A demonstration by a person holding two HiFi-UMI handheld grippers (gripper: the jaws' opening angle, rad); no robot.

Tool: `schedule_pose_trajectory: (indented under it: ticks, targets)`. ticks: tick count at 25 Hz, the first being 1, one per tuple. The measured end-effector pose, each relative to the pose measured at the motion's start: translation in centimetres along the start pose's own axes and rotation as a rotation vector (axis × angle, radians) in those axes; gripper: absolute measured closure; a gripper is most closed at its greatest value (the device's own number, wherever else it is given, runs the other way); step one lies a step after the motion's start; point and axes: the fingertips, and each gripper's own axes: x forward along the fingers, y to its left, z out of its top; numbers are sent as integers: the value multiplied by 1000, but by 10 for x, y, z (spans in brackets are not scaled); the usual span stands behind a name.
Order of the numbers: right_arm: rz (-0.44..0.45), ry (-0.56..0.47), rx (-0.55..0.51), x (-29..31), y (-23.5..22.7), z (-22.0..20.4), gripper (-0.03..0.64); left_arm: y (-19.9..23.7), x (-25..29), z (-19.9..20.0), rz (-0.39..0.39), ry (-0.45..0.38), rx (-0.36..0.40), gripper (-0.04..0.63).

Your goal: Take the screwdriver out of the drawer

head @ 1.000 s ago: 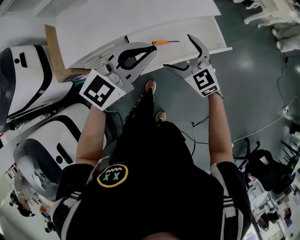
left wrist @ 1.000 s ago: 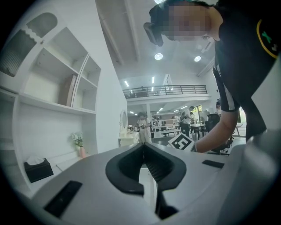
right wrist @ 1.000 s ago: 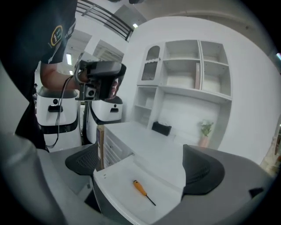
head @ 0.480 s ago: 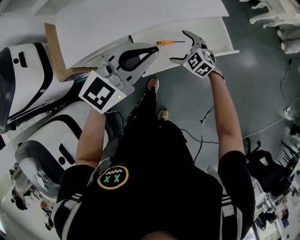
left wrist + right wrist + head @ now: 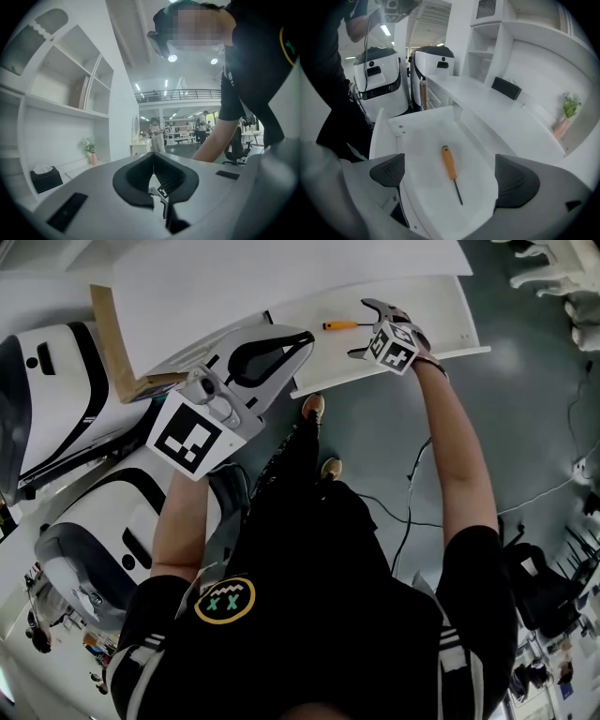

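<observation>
Since 1 second ago, the right gripper [image 5: 364, 329] has moved forward. It is now over the open white drawer [image 5: 436, 306], just beside the screwdriver [image 5: 339, 325]. The left gripper [image 5: 302, 337] has stayed in about the same place, near the drawer's left end.

In the right gripper view, the right gripper's [image 5: 452, 176] 2 jaws are wide apart and hold nothing. The screwdriver [image 5: 450, 164] lies flat on the drawer [image 5: 422, 140] floor below the gap between them, and neither jaw touches it. It has an orange handle and a thin dark shaft, and the tip points toward the camera.

In the left gripper view, the left gripper's [image 5: 153, 155] 2 jaws are pressed together with nothing between them.

Each gripper has a cube with black and white square marks on it. The person's black shirt [image 5: 309, 615] has a round patch [image 5: 225, 595] with a yellow ring and 2 green X shapes. No other writing can be read.

2 big white and black machines [image 5: 56, 418] stand at the left, next to a brown board [image 5: 108, 338].
</observation>
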Motion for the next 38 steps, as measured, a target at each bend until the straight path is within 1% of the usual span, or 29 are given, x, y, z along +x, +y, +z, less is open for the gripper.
schedule_pose_trajectory:
  ticks: [9,24,27,30,35,38]
  targets:
    - [110,107,-32,53,-2,-27,34,15,-1,-11,18,18,-8,575]
    - [200,208,-15,99,-8,-57,34,28,-3,-32,24,47,-39,575]
    - [216,215,-11,102,-7,-58,34,30,-4,-35,26,53,-44,575]
    - [218,201,-14,108,-7,-54,34,32,-4,-38,28,57,-47,575]
    - [236,215,-20,110,-7,-62,34,34,-4,-43,28,65,-55,575]
    - [238,200,-18,109,-7,-58,35,35,-3,-44,25,65,-60,575]
